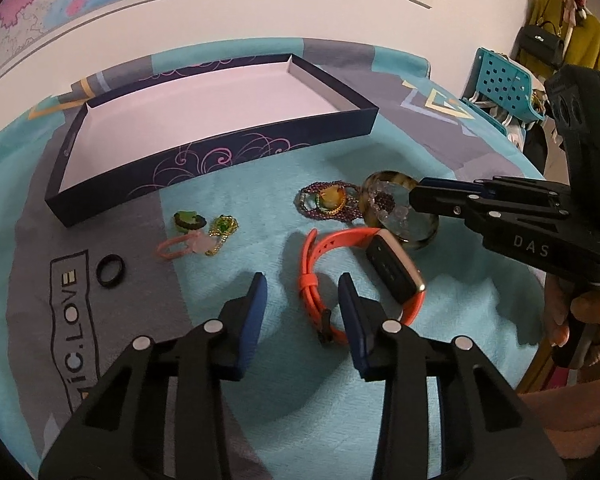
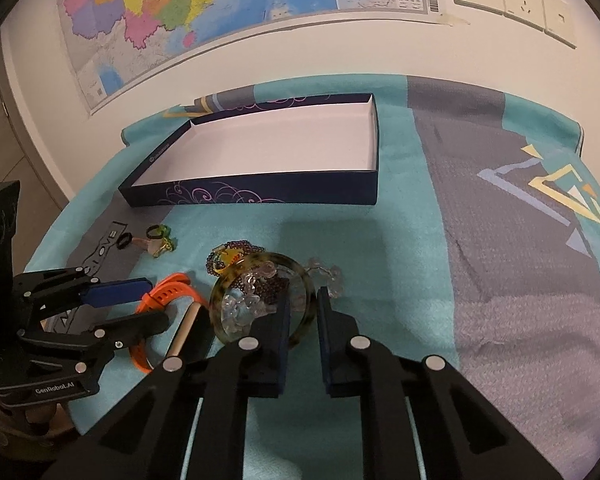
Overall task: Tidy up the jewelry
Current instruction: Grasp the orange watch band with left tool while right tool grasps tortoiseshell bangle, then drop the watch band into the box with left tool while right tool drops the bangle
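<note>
left tongs (image 1: pixel 302 286) open over orange watch (image 1: pixel 352 276) | box (image 1: pixel 260 142) behind

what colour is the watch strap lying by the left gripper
The watch strap is bright orange, clearest in the left wrist view, just ahead of the left gripper.

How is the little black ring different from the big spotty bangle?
The black ring is much smaller than the spotty bangle. The ring is plain black all over; the bangle is see-through brownish with dark spots. The ring lies alone on the grey part of the cloth, with nothing inside it, while the bangle has clear beads piled in it and the right tool straddling its rim. Both are round hoops lying outside the box.
</note>
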A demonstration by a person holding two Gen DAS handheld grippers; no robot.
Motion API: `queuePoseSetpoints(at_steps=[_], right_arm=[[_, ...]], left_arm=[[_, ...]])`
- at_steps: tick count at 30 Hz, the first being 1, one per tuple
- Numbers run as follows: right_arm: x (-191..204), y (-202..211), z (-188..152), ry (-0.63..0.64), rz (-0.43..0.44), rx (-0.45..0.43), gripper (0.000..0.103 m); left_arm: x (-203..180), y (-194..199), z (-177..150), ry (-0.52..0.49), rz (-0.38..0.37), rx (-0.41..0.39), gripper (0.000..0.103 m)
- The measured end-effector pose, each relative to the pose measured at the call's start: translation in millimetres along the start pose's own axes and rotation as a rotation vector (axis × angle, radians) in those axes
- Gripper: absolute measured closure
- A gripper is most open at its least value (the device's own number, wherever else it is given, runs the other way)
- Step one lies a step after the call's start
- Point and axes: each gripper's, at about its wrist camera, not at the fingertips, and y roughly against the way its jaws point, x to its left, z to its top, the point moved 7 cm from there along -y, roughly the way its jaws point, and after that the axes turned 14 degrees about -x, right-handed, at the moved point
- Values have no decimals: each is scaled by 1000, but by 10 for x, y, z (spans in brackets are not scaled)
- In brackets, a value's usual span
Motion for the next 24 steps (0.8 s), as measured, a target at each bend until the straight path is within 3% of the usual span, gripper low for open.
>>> queuePoseSetpoints(at_steps=[2, 4, 7, 24], right_arm=[[-9, 8, 12, -9, 4, 1, 92], [-5, 25, 37, -11, 8, -6, 92], [3, 65, 98, -15, 23, -24, 97], [54, 130, 351, -23, 75, -69, 97]], left_arm=[[10, 7, 7, -2, 3, 1, 75], [8, 14, 13, 10, -14, 3, 90], [15, 15, 18, 9, -13, 3, 92], [229, 271, 341, 67, -37, -90, 92]])
